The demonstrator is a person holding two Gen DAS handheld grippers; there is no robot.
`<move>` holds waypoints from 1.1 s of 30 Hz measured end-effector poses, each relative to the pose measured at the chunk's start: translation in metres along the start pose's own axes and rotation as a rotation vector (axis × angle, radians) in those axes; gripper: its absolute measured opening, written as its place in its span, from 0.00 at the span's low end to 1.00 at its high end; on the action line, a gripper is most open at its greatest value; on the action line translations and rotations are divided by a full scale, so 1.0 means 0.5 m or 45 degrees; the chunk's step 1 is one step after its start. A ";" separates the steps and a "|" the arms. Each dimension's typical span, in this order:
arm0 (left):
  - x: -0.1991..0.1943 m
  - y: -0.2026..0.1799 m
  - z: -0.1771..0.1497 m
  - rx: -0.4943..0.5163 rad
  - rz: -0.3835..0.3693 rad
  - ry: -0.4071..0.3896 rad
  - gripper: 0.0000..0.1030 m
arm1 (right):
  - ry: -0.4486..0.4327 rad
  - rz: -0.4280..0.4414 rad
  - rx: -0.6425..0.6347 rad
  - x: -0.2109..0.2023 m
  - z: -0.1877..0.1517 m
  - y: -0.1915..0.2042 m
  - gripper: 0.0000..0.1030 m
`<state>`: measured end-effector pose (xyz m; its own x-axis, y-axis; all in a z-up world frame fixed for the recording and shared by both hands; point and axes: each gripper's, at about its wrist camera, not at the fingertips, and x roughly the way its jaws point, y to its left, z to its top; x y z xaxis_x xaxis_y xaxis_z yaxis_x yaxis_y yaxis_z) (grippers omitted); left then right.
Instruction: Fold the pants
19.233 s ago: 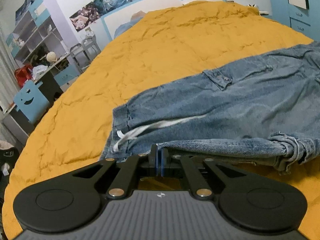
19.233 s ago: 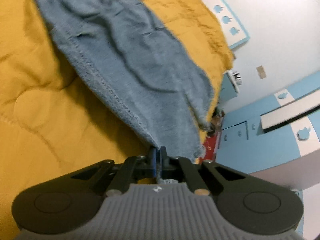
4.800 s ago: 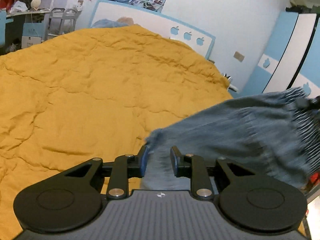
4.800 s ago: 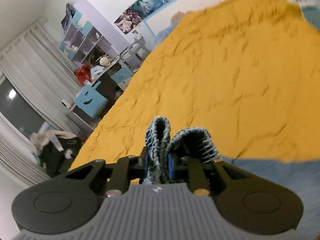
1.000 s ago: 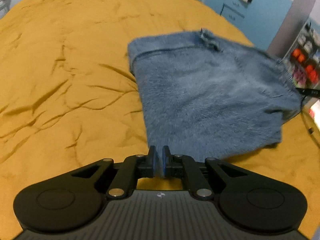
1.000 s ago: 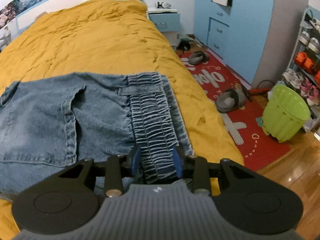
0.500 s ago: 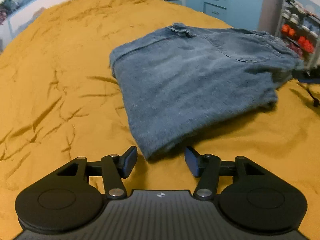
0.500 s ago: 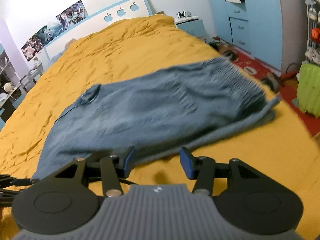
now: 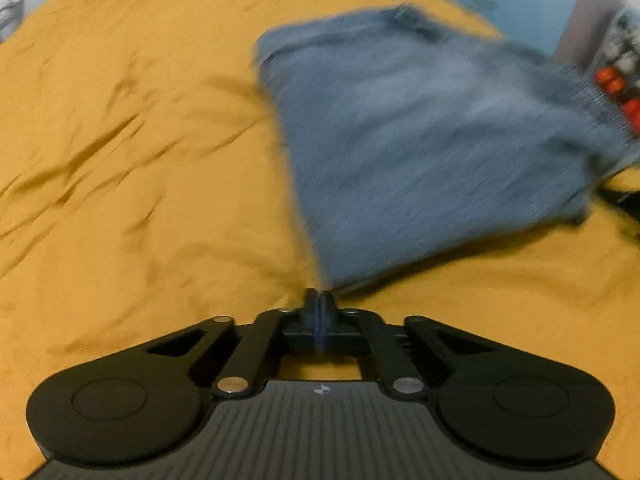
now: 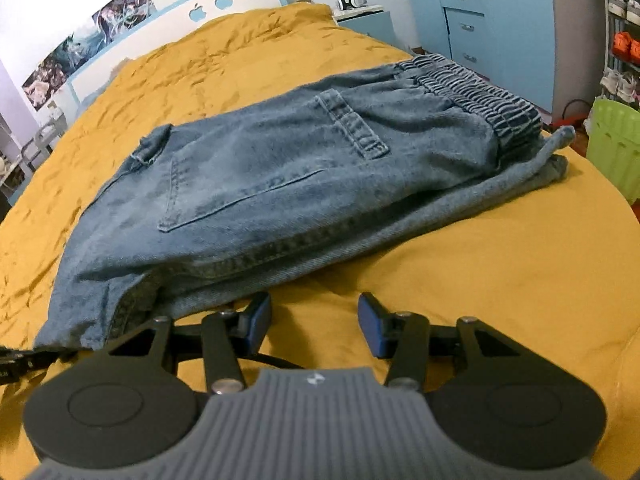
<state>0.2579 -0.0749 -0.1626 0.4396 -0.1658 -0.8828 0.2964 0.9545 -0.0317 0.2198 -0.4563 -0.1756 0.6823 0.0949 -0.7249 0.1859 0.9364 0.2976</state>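
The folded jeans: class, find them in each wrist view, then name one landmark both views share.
Left wrist: folded jeans fill upper right, blurred.
Right wrist: folded jeans lie across the middle, elastic waistband at upper right.
Shared landmark: the yellow bedspread under them.

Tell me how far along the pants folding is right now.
Mostly done: the denim pants lie in a compact folded stack on the yellow bedspread, waistband on top. The right gripper is open and holds nothing. The left gripper is shut right at the stack's near corner; blur hides whether it pinches cloth. At most a tidy-up and backing away seem left.
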 end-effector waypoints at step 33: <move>0.219 0.215 0.180 -0.919 -0.903 -0.039 0.65 | -0.044 0.091 -0.198 -0.040 0.104 0.042 0.45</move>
<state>0.4143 -0.0130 -0.2205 0.3858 -0.7493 -0.5383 -0.0817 0.5534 -0.8289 0.2468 -0.4559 -0.1226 0.7142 0.1538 -0.6828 0.0262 0.9690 0.2456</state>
